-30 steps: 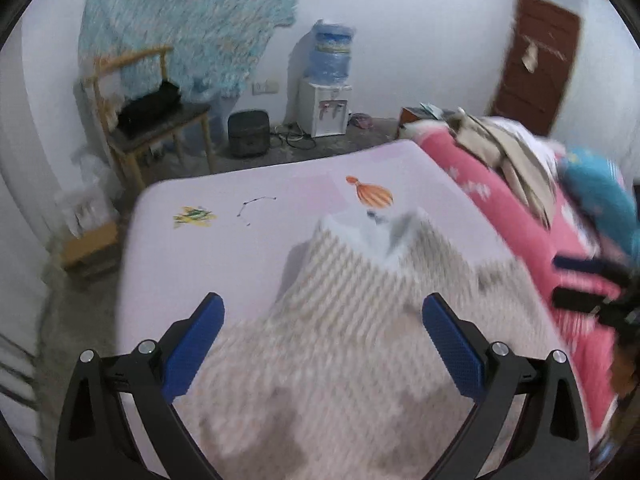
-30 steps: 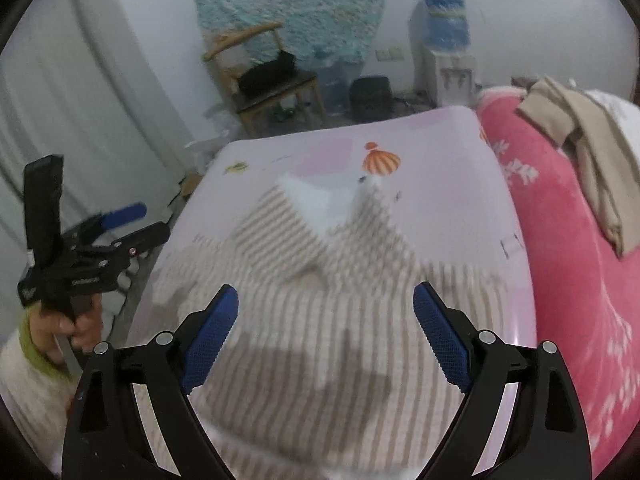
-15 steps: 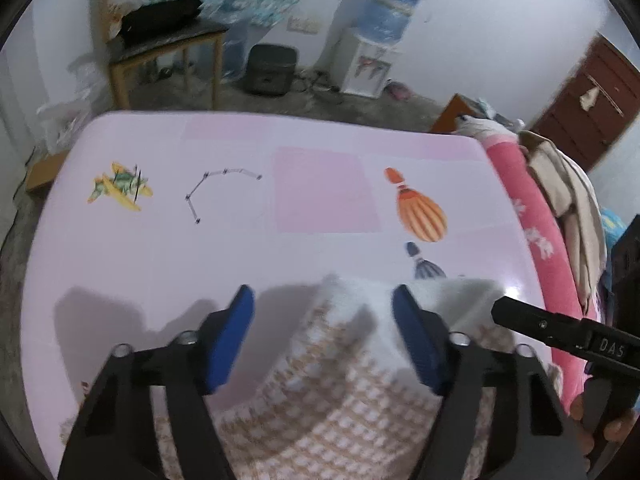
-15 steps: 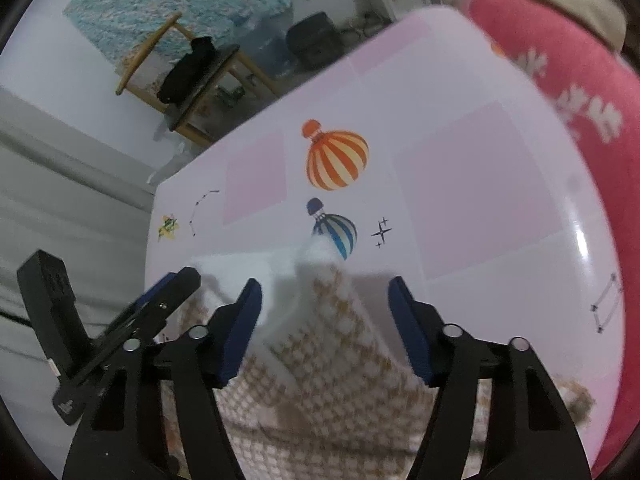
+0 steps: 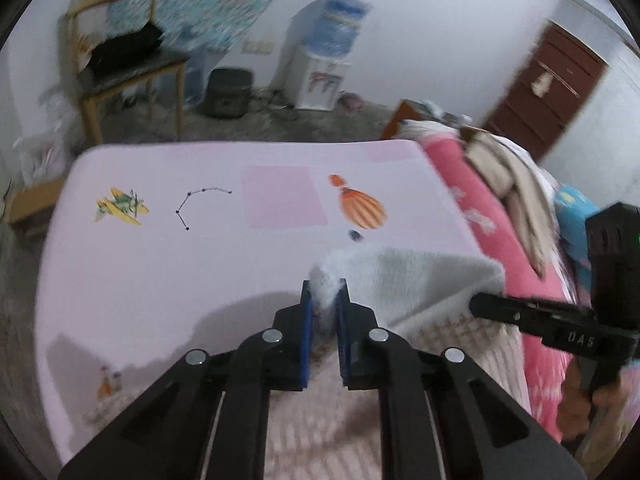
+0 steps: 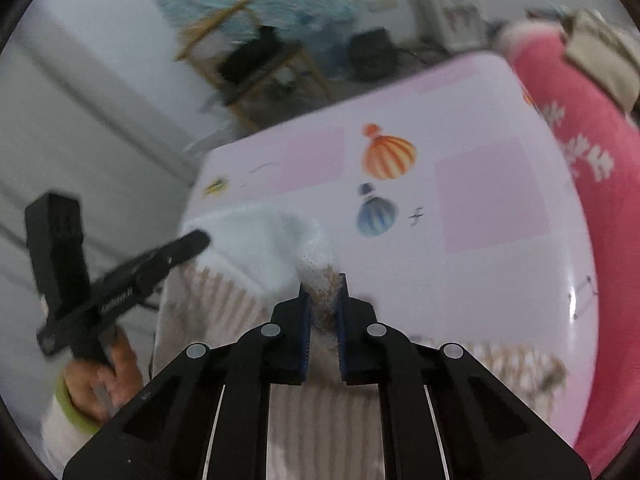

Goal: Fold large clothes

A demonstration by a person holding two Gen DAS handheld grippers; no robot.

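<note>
A beige-and-white checked knit sweater [image 5: 448, 332] with a white ribbed band [image 5: 404, 276] lies on a pink printed bed sheet [image 5: 160, 264]. My left gripper [image 5: 324, 300] is shut on the left corner of the white band. My right gripper [image 6: 323, 300] is shut on the band's other corner, and it also shows in the left wrist view [image 5: 480, 302]. The band [image 6: 256, 240] is stretched between the two grippers. The left gripper shows in the right wrist view [image 6: 200, 240]. The sweater body [image 6: 320, 412] hangs towards me.
A rolled pink blanket [image 5: 480, 208] with beige clothes [image 5: 516, 176] on it lies along the bed's right side. A wooden chair [image 5: 120, 64], a water dispenser [image 5: 324, 64] and a brown door [image 5: 548, 88] stand beyond the bed.
Both grippers have closed on the two corners of the sweater's white band. They were open around it half a second ago. The band is now pulled taut between them.
</note>
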